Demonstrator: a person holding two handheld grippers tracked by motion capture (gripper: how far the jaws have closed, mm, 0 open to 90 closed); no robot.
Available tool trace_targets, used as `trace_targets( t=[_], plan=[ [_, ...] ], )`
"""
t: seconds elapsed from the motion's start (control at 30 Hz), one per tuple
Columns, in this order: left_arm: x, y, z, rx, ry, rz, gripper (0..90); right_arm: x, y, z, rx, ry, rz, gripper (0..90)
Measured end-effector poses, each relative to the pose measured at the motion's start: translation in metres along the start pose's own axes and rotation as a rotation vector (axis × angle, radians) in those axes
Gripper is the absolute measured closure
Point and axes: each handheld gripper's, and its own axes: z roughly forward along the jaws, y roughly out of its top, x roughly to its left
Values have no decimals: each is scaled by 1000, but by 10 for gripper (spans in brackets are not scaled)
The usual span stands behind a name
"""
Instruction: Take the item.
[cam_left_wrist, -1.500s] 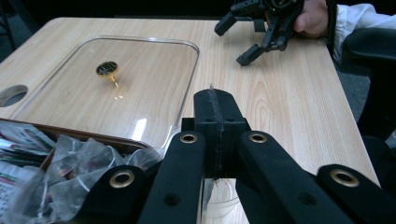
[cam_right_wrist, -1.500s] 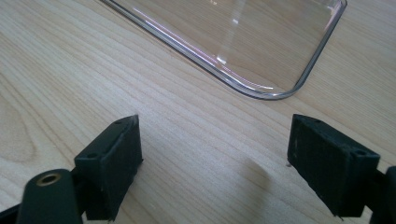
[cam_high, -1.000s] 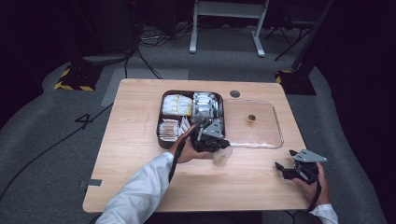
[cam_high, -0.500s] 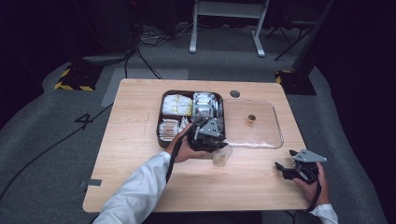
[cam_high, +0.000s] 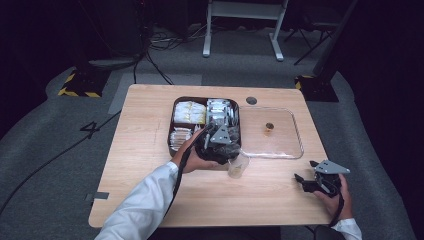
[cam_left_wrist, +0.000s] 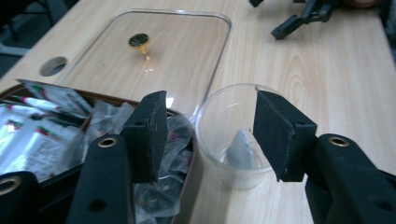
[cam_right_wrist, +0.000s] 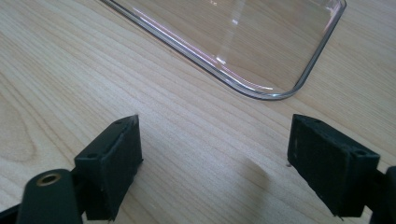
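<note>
A clear plastic cup stands on the wooden table just beside the dark tray, and a small grey sachet lies in it. My left gripper hovers over the cup's rim; its jaws have just been opening and the pads press on nothing. In the high view the left gripper sits at the tray's near right corner, next to the cup. My right gripper rests low at the table's near right, open over bare wood.
The tray holds several white and silver packets. A clear lid with a gold knob lies flat to its right, its corner just ahead of the right gripper. A round hole is near the far edge.
The left hand has shifted slightly back toward the tray, staying beside the cup. The right hand has kept still.
</note>
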Motion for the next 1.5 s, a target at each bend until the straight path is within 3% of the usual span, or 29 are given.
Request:
trace_targets(
  t=[0.13,0.3,0.53,0.6,1.1,1.4,1.5],
  plan=[
    [0,2,-6,10,13,18,376,0,0,0,0,1,1,180],
    [0,2,-11,22,35,9,284,0,0,0,0,0,0,180],
    [2,-1,-16,47,24,3,187,0,0,0,0,0,1,180],
    [0,-4,-20,57,59,13,184,0,0,0,0,0,1,180],
    [-1,-16,-40,81,99,32,175,0,0,0,1,3,3,180],
    [-2,-36,-55,109,154,16,168,0,0,0,1,3,4,180],
    [-2,-40,-59,109,155,11,167,0,0,0,1,4,5,180]
  ],
)
